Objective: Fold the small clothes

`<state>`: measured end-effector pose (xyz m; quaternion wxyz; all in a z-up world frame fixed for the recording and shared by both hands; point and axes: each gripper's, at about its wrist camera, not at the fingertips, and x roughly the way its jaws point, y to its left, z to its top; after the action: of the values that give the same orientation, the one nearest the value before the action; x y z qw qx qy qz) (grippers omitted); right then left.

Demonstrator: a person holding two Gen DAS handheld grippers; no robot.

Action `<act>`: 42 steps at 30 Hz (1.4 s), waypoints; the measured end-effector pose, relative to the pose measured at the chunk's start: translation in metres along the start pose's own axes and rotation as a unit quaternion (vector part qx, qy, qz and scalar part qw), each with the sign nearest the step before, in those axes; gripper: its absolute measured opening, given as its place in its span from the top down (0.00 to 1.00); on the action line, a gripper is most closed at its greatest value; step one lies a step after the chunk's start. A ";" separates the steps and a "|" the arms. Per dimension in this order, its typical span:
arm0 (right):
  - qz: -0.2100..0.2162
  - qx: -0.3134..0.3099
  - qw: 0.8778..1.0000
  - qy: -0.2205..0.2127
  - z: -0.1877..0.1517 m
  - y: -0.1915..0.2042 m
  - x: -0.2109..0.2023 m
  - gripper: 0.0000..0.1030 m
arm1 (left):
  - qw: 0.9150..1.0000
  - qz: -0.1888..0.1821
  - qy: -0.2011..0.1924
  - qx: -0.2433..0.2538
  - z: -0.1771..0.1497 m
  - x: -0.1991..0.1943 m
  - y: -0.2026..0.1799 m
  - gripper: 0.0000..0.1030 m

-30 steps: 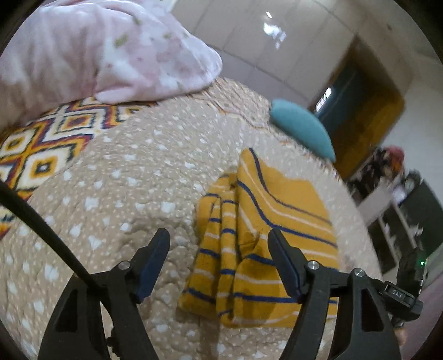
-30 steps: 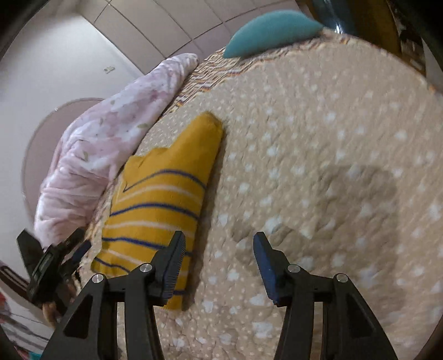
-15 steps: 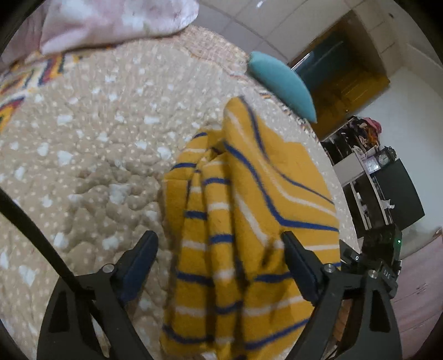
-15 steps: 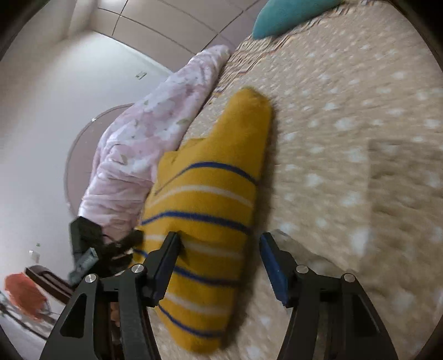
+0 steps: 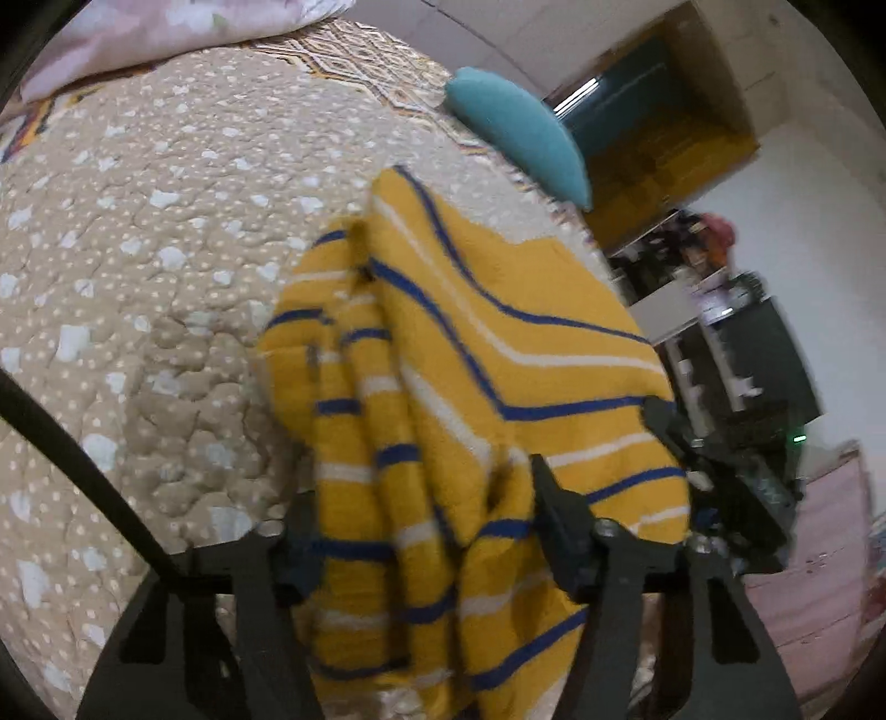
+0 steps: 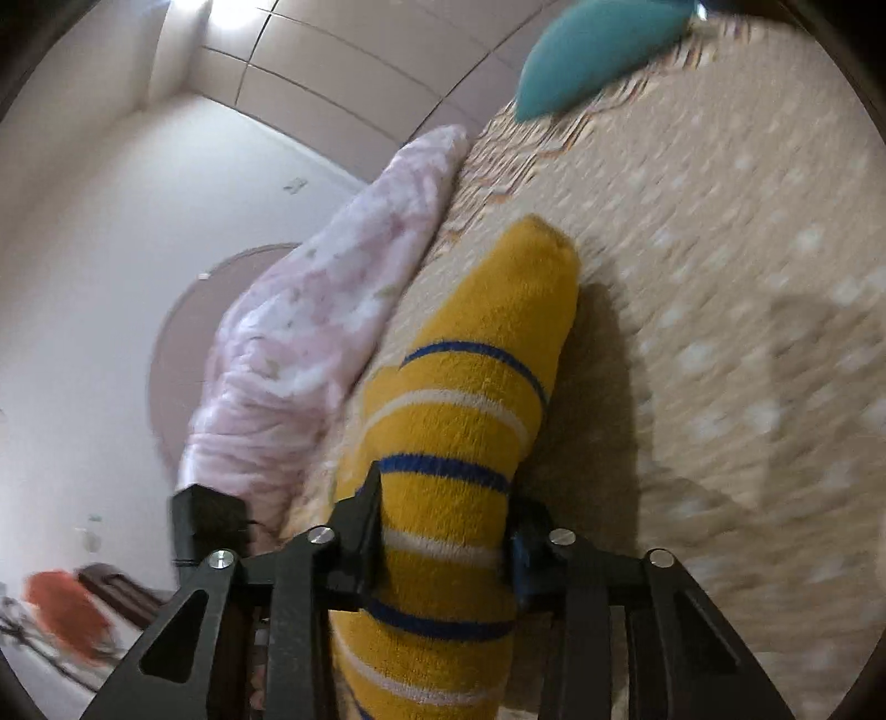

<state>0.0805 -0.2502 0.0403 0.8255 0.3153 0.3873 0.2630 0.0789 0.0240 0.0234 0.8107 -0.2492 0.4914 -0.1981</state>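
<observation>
A small yellow garment with blue and white stripes lies folded on a beige dotted quilt. My left gripper straddles its near bunched edge, with the cloth filling the gap between the fingers. In the right wrist view the same garment runs away from me, and my right gripper has both fingers pressed against its near end. The right gripper also shows past the garment's right edge in the left wrist view.
A teal pillow lies at the far end of the bed, also in the right wrist view. A pink floral blanket is heaped along the bed's far side. Shelves and furniture stand beyond the bed edge.
Both grippers have moved forward onto the garment's near edge and have narrowed around the cloth. The garment now fills the space between each pair of fingers.
</observation>
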 end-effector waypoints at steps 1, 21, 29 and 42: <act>-0.025 -0.001 1.000 0.005 0.000 -0.004 -0.003 0.53 | 1.000 0.017 0.002 0.002 -0.001 0.002 0.001 0.48; -0.039 -0.040 0.998 0.038 -0.022 0.029 0.037 0.51 | 0.937 0.220 -0.233 0.138 -0.091 -0.136 -0.053 0.05; -0.171 -0.176 0.968 -0.062 -0.062 0.095 -0.043 0.27 | 0.894 0.248 -0.349 0.133 -0.131 -0.199 -0.079 0.00; -0.326 -0.218 0.886 -0.247 -0.132 0.112 -0.166 0.08 | 0.900 0.218 -0.347 0.147 -0.162 -0.209 -0.132 0.00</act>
<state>-0.1400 -0.2467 0.1340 0.9816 0.0382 0.1847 -0.0294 -0.1678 0.0032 0.1840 0.9801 -0.0672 0.1862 0.0124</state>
